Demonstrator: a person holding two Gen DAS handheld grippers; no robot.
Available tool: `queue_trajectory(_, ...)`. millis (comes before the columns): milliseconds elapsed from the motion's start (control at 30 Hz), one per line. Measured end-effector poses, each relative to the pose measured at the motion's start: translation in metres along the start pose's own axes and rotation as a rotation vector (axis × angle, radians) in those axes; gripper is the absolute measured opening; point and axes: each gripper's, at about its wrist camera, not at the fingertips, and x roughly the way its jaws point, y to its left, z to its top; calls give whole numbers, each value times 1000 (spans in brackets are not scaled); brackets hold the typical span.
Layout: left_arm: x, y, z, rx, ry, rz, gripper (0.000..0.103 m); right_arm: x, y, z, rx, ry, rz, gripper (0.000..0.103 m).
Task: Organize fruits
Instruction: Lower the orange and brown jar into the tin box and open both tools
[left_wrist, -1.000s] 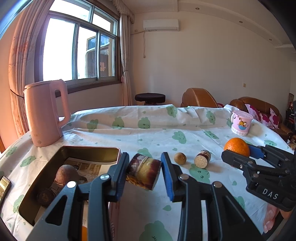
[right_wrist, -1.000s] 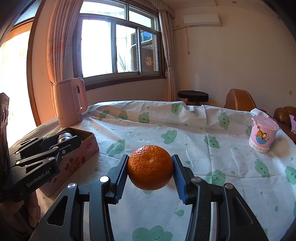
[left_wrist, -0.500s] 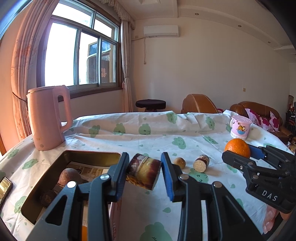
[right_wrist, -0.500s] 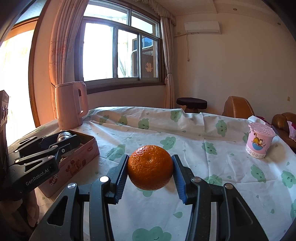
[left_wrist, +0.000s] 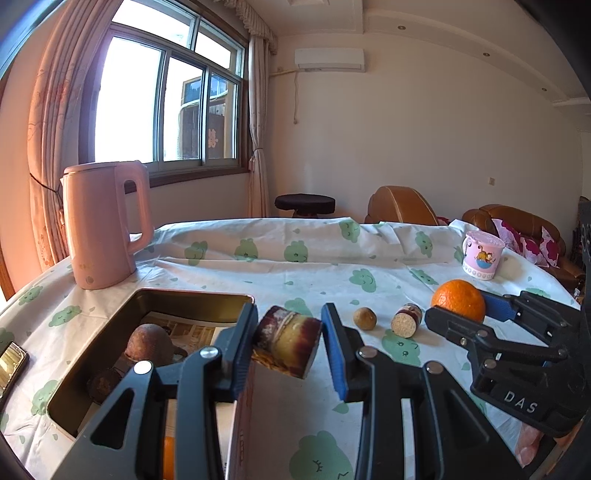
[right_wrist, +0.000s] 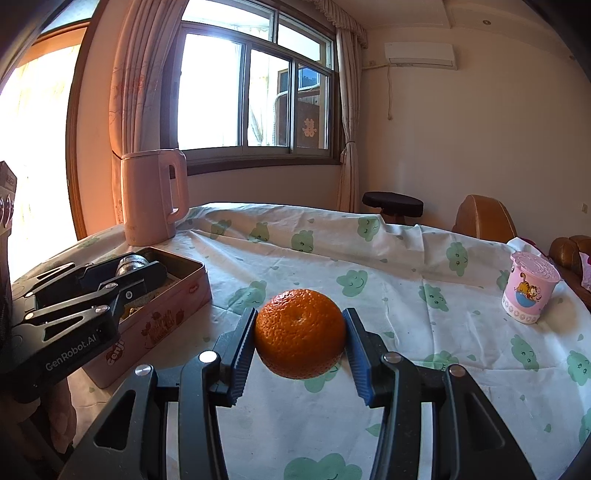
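My left gripper (left_wrist: 289, 314) is shut on a short piece of sugarcane (left_wrist: 286, 345) with purple skin, held just above the near right corner of an open tin box (left_wrist: 192, 295). A brown round fruit (left_wrist: 147, 341) and a smaller dark one (left_wrist: 103, 384) lie in the box. My right gripper (right_wrist: 300, 317) is shut on an orange (right_wrist: 299, 339) and holds it above the tablecloth, to the right of the box (right_wrist: 177, 306). On the cloth between the two grippers lie a small brown round fruit (left_wrist: 365, 318) and a second sugarcane piece (left_wrist: 406, 320).
A pink kettle (left_wrist: 103, 225) stands behind the box at the far left. Far right on the table is a pink cartoon cup (left_wrist: 482, 254). A phone (left_wrist: 11, 365) lies at the left edge. Brown sofas and a dark stool are beyond the table.
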Motion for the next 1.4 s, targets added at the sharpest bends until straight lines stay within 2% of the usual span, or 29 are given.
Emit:
queue_trajectory(500, -11, 72, 4, -87, 40, 112, 37, 15, 70, 35, -83, -8, 141, 48)
queue_trajectory(833, -14, 117, 3, -134, 63, 182, 37, 28, 105, 45, -126, -6, 207, 48)
queue_trajectory(1400, -23, 129, -16, -131, 107, 217, 37, 47, 145, 31, -163, 50, 275, 49)
